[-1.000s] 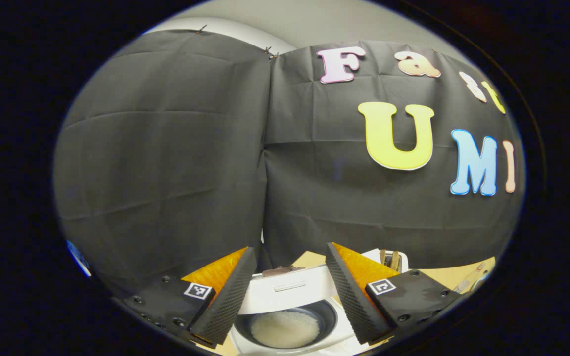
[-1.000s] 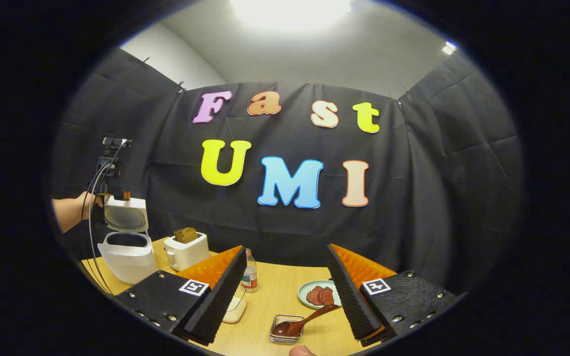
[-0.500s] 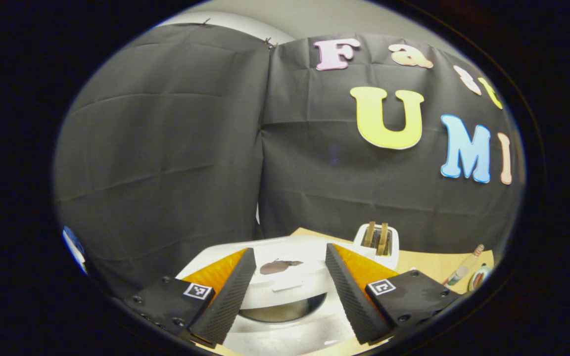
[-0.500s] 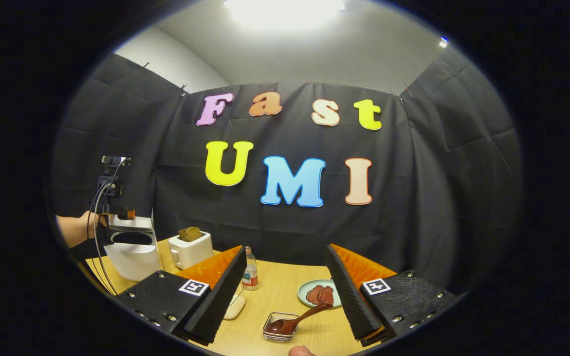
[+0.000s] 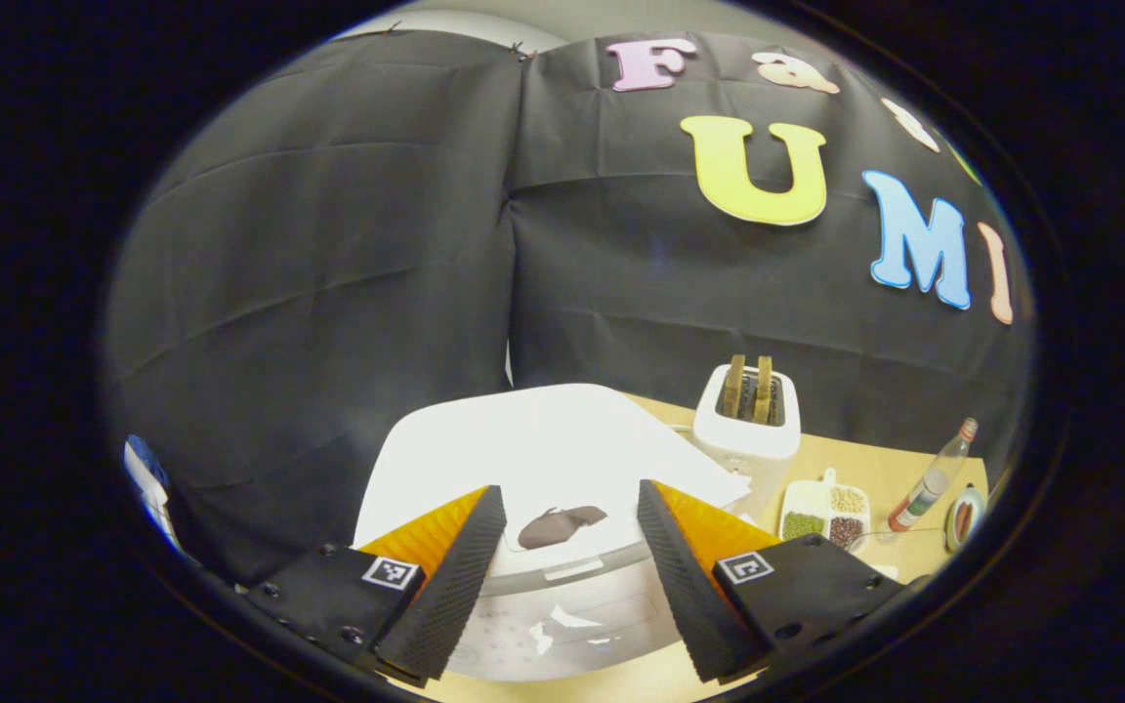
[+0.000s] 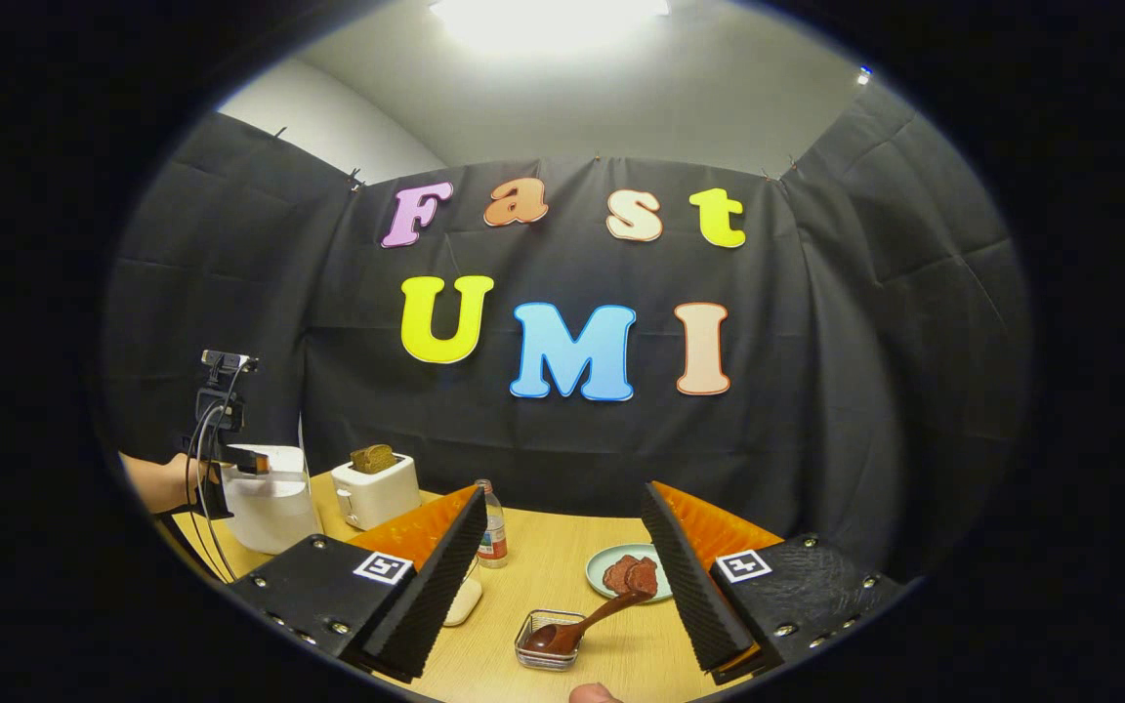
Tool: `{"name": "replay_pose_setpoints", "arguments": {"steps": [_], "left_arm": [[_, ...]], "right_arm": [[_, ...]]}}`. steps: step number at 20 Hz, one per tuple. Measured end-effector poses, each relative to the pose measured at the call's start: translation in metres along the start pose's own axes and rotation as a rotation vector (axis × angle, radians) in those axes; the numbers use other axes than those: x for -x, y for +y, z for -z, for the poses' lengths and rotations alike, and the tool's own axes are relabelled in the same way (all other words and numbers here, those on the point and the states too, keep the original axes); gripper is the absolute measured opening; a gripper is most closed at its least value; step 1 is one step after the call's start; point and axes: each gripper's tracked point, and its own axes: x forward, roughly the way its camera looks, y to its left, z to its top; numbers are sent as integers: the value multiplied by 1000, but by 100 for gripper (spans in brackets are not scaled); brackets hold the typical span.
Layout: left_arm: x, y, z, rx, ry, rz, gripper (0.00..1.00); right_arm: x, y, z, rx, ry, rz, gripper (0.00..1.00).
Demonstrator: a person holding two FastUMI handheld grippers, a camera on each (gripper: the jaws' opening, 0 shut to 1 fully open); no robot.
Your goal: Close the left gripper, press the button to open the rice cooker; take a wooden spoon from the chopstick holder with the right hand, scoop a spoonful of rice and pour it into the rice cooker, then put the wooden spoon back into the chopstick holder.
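The wooden table (image 6: 562, 576) is carrying everything. Your left gripper (image 5: 562, 576) is hovering wide open over the rice cooker (image 5: 543, 459), gripping nothing; the cooker's white lid is lying shut beneath its fingers. Beside the cooker, the toaster (image 5: 748, 430) is standing with bread in it. Your right gripper (image 6: 562, 586) is also gaping empty above the wooden spoon (image 6: 587, 625), which is resting in the small holder (image 6: 545, 652).
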Motion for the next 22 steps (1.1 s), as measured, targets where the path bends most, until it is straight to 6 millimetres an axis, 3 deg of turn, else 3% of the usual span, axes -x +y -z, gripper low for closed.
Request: {"name": "replay_pose_setpoints", "arguments": {"steps": [4, 5, 7, 9, 10, 11, 13, 15, 16, 18, 22], "left_arm": [[3, -3, 11, -17, 14, -4, 96], [4, -3, 12, -22, 12, -3, 92], [4, -3, 14, -18, 11, 0, 100], [2, -3, 19, 6, 20, -6, 92], [2, -3, 18, 25, 11, -5, 96], [4, -3, 21, 51, 17, 0, 92], [5, -5, 18, 32, 7, 17, 97], [6, -5, 14, -9, -3, 55, 92], [11, -4, 10, -4, -8, 60, 97], [26, 0, -19, 2, -88, 62, 98], [102, -19, -82, 15, -285, 154, 97]], "right_arm": [[0, 2, -3, 3, -6, 8, 97], [0, 4, -3, 6, -6, 8, 97], [-1, 8, -1, 8, -4, 8, 97], [-3, 11, 3, 4, 4, 14, 97], [-4, 12, 5, 1, 12, 18, 97], [-5, 15, 7, -4, 15, 19, 97], [-7, 21, 11, -25, 21, 13, 97], [-10, 25, 13, -31, 31, 11, 97], [-10, 23, 12, -24, 29, 19, 97], [-13, 21, 7, -24, 13, 29, 97], [-21, 29, 9, -45, 22, -24, 97]]}}
